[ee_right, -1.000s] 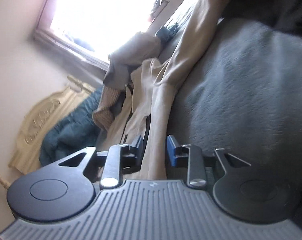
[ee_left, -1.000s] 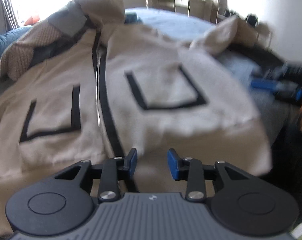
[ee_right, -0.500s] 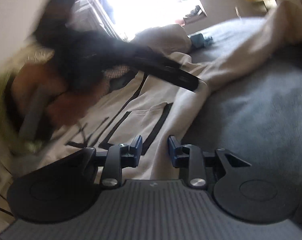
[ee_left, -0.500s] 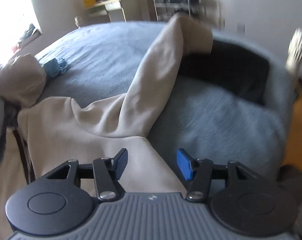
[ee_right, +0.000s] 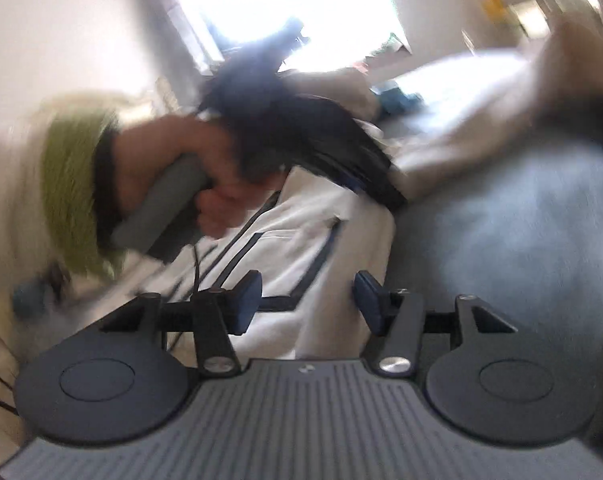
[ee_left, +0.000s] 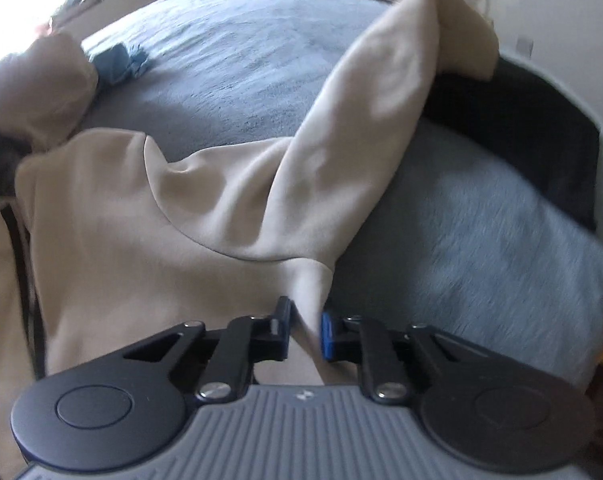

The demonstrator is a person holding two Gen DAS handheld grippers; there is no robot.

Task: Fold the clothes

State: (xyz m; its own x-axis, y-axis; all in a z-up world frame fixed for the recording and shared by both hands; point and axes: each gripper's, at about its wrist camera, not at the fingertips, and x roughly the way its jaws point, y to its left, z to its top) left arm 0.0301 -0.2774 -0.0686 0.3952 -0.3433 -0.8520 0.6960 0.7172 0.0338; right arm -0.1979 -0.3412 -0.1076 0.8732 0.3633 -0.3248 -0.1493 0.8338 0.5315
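A beige zip hoodie [ee_left: 149, 216] with black trim lies spread on a blue-grey bed. Its sleeve [ee_left: 365, 112] stretches away to the upper right. My left gripper [ee_left: 306, 326] is shut on a fold of the hoodie's side edge near the armpit. In the right wrist view the hoodie's front [ee_right: 301, 248] with black pocket lines lies below my right gripper [ee_right: 307, 300], which is open and empty above the hoodie's edge. The left gripper also shows in the right wrist view [ee_right: 397, 200], held in a hand; this view is blurred.
The blue-grey bedspread [ee_left: 261, 56] fills the far side. A small blue cloth [ee_left: 121, 62] lies on it at the left. A black item [ee_left: 533, 132] lies at the bed's right edge. A bright window [ee_right: 285, 4] is behind the bed.
My left gripper swung from the hoodie's front to its side and closed on a fold of the fabric. My right gripper let go of the cloth, opened wide and turned toward the hoodie's front.
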